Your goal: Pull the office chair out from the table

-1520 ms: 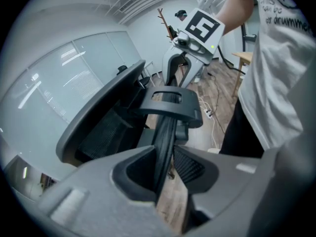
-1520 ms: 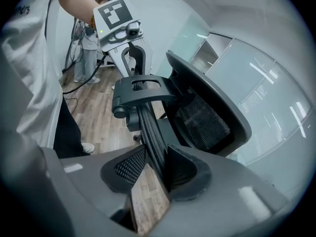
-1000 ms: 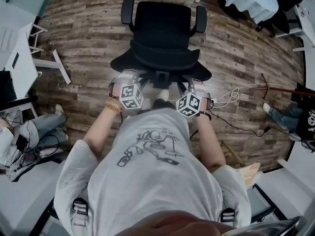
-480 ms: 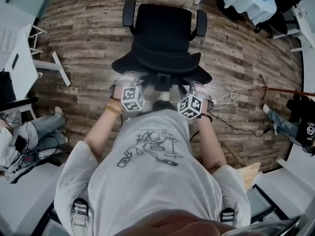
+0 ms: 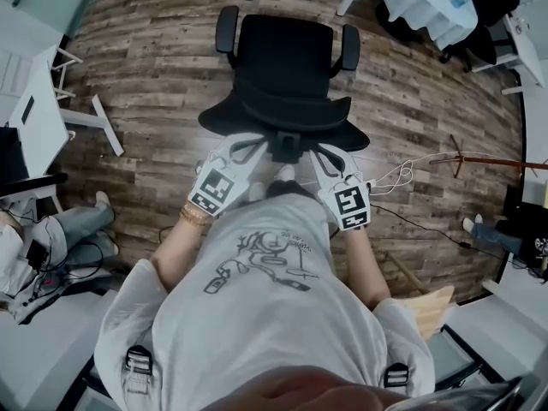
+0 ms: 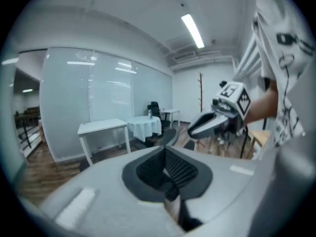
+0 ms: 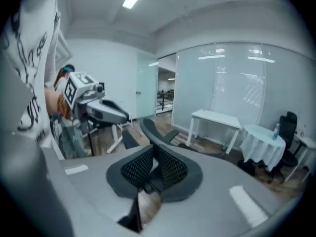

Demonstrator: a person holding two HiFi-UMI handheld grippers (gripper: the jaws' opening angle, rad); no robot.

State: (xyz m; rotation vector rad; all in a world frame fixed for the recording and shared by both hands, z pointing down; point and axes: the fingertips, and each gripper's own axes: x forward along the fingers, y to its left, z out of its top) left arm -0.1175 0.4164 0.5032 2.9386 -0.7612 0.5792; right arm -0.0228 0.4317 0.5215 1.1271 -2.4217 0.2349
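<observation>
We are seeing a white cable point(image 5: 396, 176) lying on the plank floor point(image 5: 145, 84), a cloth-draped table point(image 5: 424, 2) beyond, and a bystander's legs point(image 5: 77, 217) at left

The floor point(image 5: 154, 84) is dark, worn-looking wood plank. The office chair point(image 5: 287, 67) stands on it. Left of the chair, a white table foot point(image 5: 107, 127) rests on the planks, and further left a seated person's legs point(image 5: 73, 221) stretch across them. Right of the chair, a looped white cable point(image 5: 398, 171) and a thin black cable point(image 5: 419, 223) trail over the floor near what may be a fallen brown pole point(image 5: 488, 157). Beyond the chair's right armrest stands a white-clothed table point(image 5: 428, 7).
</observation>
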